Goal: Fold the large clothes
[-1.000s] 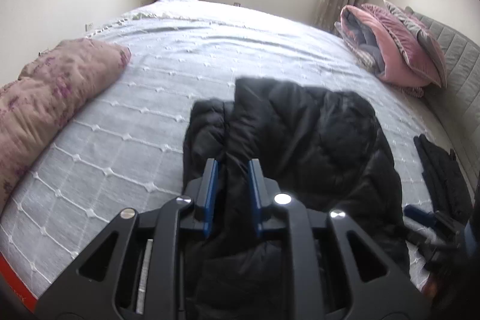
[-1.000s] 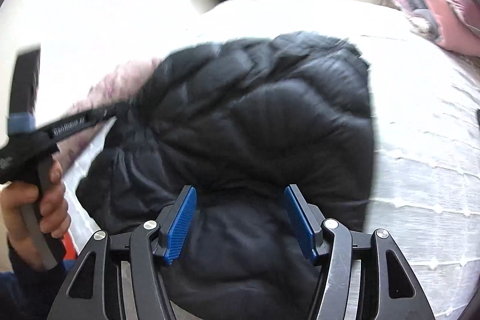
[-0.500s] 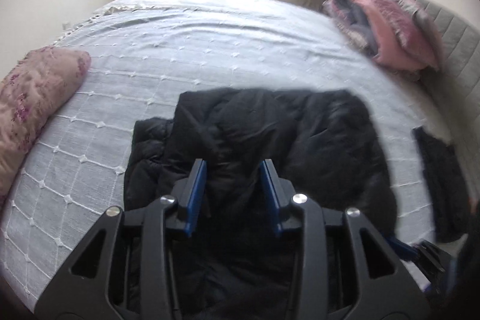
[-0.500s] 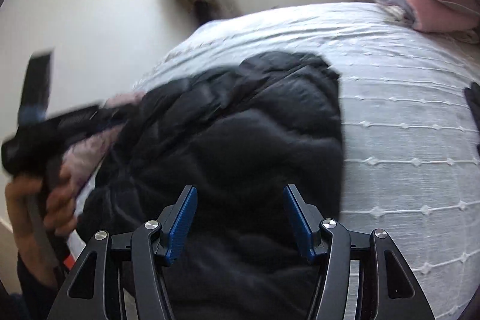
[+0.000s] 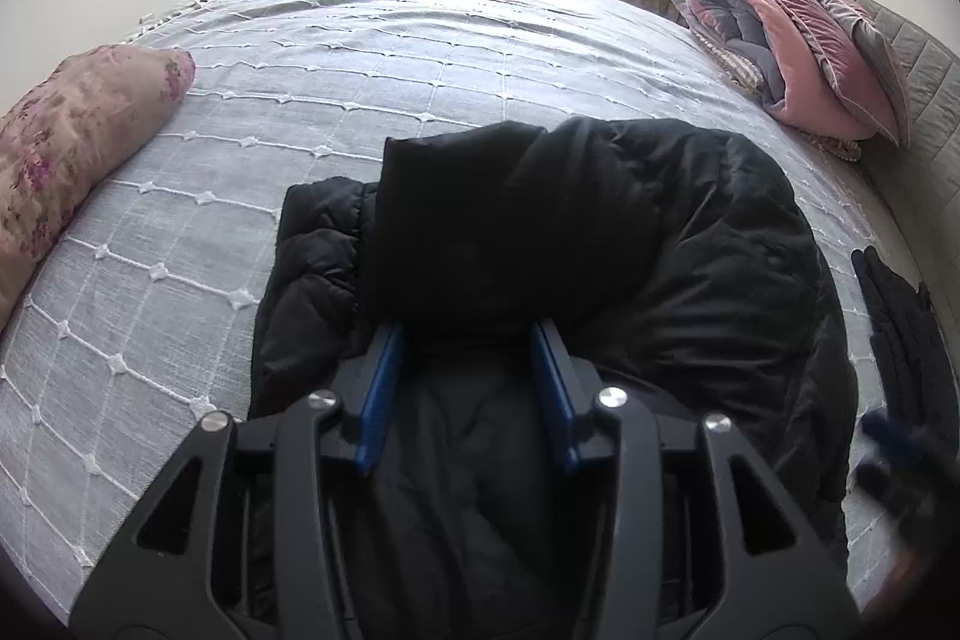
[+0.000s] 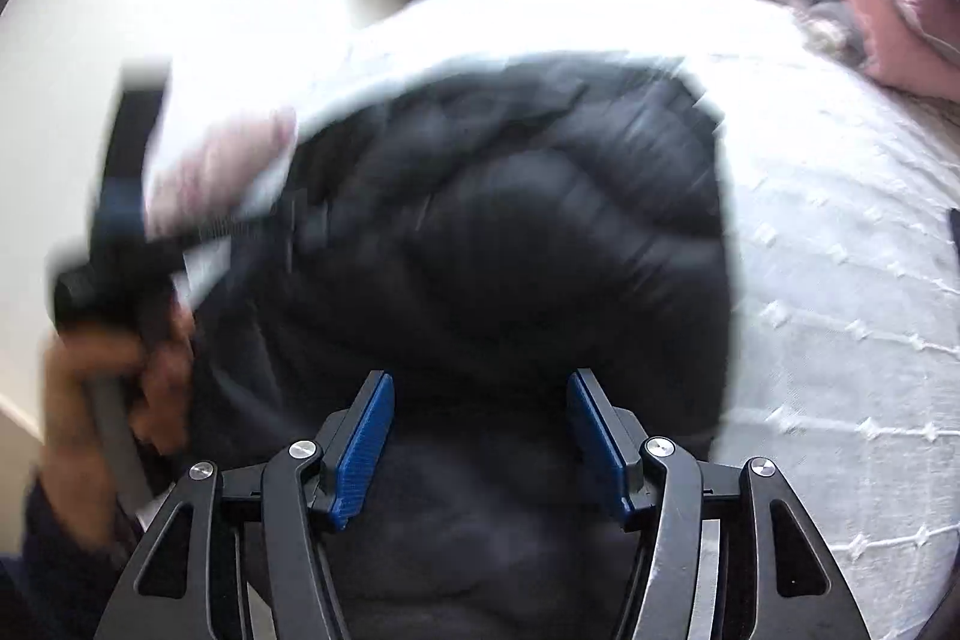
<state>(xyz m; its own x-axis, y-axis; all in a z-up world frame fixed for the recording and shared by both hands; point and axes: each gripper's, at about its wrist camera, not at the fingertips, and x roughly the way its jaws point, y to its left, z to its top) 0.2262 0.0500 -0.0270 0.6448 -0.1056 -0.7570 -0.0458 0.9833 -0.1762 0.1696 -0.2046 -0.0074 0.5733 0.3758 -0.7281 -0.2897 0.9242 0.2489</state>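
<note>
A black puffer jacket (image 5: 600,244) lies partly folded on the grey quilted bed (image 5: 390,58), one sleeve doubled over its middle. My left gripper (image 5: 465,340) is open and empty, just above the jacket's near part. In the right wrist view the jacket (image 6: 510,232) fills the centre, blurred by motion. My right gripper (image 6: 480,400) is open and empty above the jacket's near edge. The left gripper and the hand holding it (image 6: 114,316) show at the left of that view.
A floral pink pillow (image 5: 66,142) lies at the bed's left edge. Folded pink and grey quilts (image 5: 798,46) sit at the far right by the grey headboard (image 5: 924,100). Another dark garment (image 5: 900,328) lies at the right edge.
My left gripper has opened from nearly shut and let go of the jacket fold, which now lies on the jacket. The right gripper stayed open and shifted over the jacket.
</note>
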